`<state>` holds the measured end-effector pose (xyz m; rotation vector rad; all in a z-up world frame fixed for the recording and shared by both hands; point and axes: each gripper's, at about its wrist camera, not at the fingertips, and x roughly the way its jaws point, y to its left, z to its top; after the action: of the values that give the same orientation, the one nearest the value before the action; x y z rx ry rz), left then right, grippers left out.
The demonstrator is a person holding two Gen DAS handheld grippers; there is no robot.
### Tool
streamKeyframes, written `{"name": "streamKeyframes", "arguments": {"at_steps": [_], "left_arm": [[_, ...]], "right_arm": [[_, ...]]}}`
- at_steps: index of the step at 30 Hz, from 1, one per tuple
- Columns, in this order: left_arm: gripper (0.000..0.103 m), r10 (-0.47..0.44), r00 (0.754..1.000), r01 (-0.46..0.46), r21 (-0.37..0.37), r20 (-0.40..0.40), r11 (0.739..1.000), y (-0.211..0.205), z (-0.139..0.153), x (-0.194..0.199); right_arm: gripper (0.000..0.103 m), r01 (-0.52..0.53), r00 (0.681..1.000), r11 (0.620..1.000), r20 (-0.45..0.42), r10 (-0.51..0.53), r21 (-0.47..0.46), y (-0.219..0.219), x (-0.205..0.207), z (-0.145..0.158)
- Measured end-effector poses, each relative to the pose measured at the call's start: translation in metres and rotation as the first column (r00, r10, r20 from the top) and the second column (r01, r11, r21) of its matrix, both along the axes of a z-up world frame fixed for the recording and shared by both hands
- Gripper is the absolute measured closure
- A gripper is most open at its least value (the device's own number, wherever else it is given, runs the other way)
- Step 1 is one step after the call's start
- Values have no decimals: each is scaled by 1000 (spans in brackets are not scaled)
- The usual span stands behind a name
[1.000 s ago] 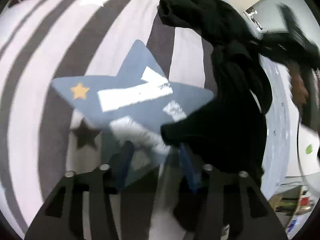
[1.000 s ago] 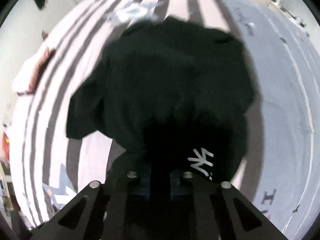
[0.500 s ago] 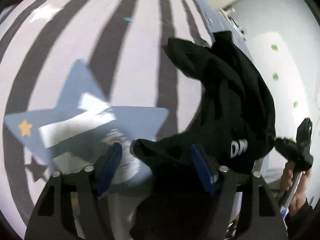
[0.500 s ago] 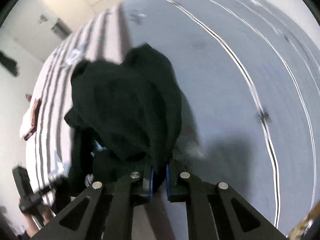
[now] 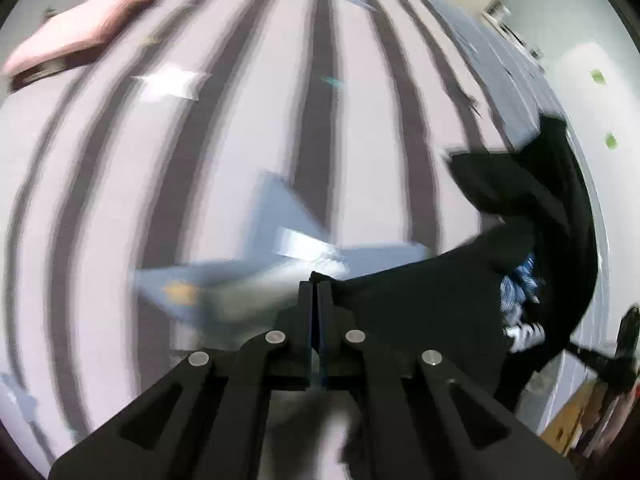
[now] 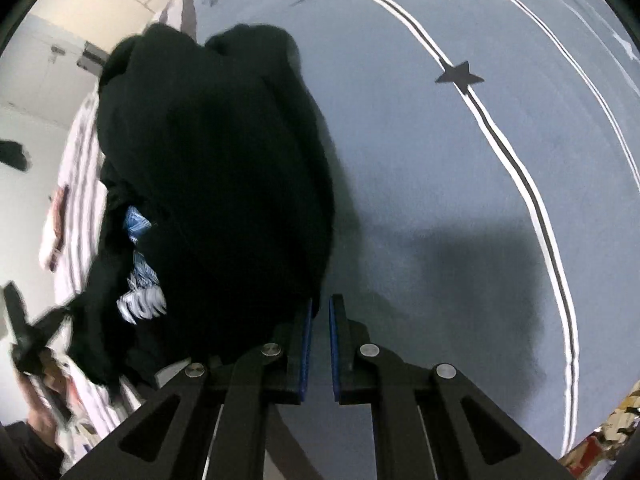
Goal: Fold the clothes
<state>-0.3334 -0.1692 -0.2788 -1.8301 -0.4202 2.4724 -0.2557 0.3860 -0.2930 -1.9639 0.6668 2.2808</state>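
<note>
A black garment [image 5: 440, 300] with white lettering and a blue-white print hangs above the bed, stretched between both grippers. My left gripper [image 5: 317, 286] is shut, and a corner of the garment's edge is pinched at its tips; the cloth runs off to the right. In the right wrist view the garment [image 6: 220, 160] hangs as a dark bunch to the left. My right gripper [image 6: 320, 306] is nearly closed, its blue pads [image 6: 306, 344] holding the cloth's edge at the tips. The left wrist view shows the other gripper [image 5: 624, 344] at far right.
The bed cover has grey and white stripes with a blue star [image 5: 280, 208]; its other side is grey-blue with thin stripes and a black star [image 6: 460, 74]. A pink cushion [image 5: 80, 44] lies far left. A cardboard box [image 5: 568, 420] stands beside the bed. A hand [image 6: 36, 412] holds the left gripper.
The left jaws closed onto the garment's corner and lifted a little. The right gripper carried the garment sideways from the striped side to over the grey-blue side, rolling as it went.
</note>
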Motion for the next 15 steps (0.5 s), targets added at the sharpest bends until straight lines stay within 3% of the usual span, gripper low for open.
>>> {"name": "streamKeyframes", "arguments": {"at_steps": [2,6,8,9,10,13,15], "left_arm": [[102,31,1000,-31,-33,-2,999,-23,6,5],[102,82,997,-82,-114,-2,990,-45,8,12],[102,105,994,-105,-117,-4,988,-56,8,9],[102,107,994,-108,-127,-10,986,-57,9,7],[102,104,994,-108,-161,-31,981,-52,13,3],[102,93,988,-125,-274,-127,954,-32,37,-14],[97,63,984,-95,-189,-169,977,-16,49,-33]], "right_arm": [[96,-8,1000,1000,10,8,25,-2,2,-2],[94,-10,997,996,-69,17,92,-11,2,21],[81,-35,993,992,-110,48,120,-20,-12,34],[68,-47,989,990,-130,65,134,-24,-18,41],[62,-62,984,987,-158,85,146,-33,-29,47],[57,-90,964,982,-232,128,167,-36,-60,67],[50,-128,951,974,-257,174,186,-50,-77,72]]}}
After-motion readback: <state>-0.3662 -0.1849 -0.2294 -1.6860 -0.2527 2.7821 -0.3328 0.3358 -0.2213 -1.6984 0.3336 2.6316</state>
